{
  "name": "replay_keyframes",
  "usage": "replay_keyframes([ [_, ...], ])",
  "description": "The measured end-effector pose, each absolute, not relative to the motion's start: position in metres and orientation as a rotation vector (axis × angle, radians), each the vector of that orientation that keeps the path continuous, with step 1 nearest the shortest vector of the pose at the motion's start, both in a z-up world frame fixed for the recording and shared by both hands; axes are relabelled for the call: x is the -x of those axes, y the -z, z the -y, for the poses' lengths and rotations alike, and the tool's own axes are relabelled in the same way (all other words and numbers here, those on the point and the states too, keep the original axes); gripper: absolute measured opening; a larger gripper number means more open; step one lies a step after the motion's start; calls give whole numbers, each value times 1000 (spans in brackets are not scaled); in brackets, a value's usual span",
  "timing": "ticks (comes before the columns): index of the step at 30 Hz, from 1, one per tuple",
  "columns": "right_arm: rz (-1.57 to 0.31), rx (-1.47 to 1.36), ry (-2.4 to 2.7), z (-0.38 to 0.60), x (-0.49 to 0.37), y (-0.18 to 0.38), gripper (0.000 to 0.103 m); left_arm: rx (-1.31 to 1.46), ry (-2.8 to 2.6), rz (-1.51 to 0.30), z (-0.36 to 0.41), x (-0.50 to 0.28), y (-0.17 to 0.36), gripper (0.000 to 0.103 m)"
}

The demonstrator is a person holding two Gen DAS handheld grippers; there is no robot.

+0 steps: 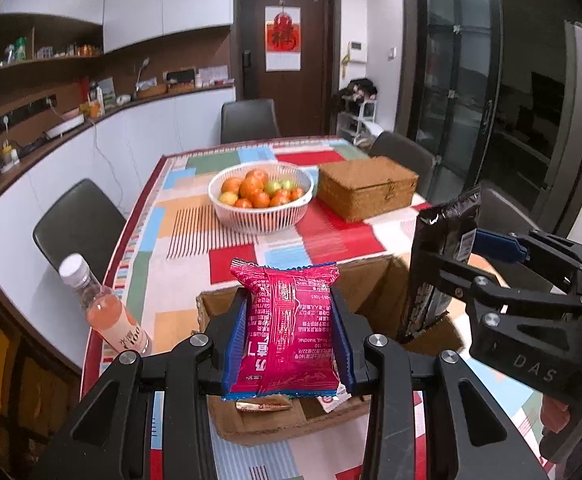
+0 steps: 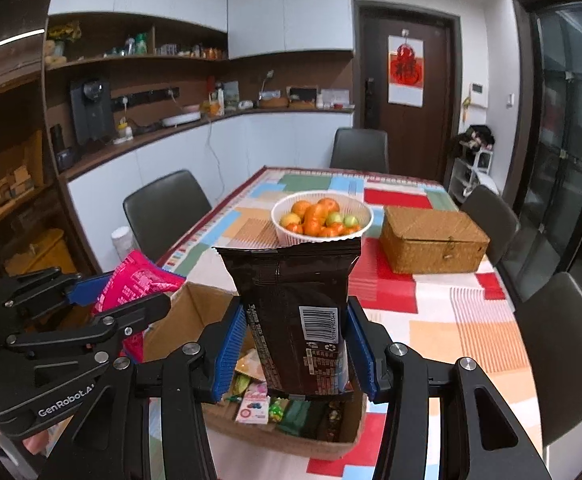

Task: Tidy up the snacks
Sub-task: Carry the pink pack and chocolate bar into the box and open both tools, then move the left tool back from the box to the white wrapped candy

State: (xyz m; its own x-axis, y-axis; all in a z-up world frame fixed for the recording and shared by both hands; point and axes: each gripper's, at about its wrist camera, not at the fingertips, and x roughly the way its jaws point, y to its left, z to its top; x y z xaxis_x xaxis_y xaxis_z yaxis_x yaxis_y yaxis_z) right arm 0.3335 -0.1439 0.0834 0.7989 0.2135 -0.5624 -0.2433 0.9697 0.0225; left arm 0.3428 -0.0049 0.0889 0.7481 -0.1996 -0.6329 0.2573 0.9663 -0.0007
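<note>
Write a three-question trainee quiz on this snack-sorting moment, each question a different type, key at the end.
1. True or false: the left tongs are shut on the pink snack packet.
2. The right tongs hold: A) a bottle B) the dark brown snack bag C) nothing.
3. Fill in: both packets are held above the open ______ box.

Key: 1 true; 2 B; 3 cardboard.

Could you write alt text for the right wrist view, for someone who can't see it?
The right tongs grip a dark snack bag upright above a cardboard box of snacks; the left tongs hold a pink packet beside it.
</note>
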Motion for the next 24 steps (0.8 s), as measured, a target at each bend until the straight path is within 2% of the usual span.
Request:
replay_keyframes([
  [9,-760,61,-254,136,-367,-38,49,-100,224,-809,6,-377,-46,38],
  [12,-807,64,-252,137,-374,-27,50,-128,184,-828,8,-379,-39,52],
  [13,-815,67,-236,138,-374,-25,50,-129,181,-815,6,-374,-39,53],
  [17,-791,67,-226,140,-366,-26,55,-130,181,-784,4,-359,-47,54],
  [24,-695,81,-234,141,-324,-42,56,-126,209,-679,3,-312,-73,57],
])
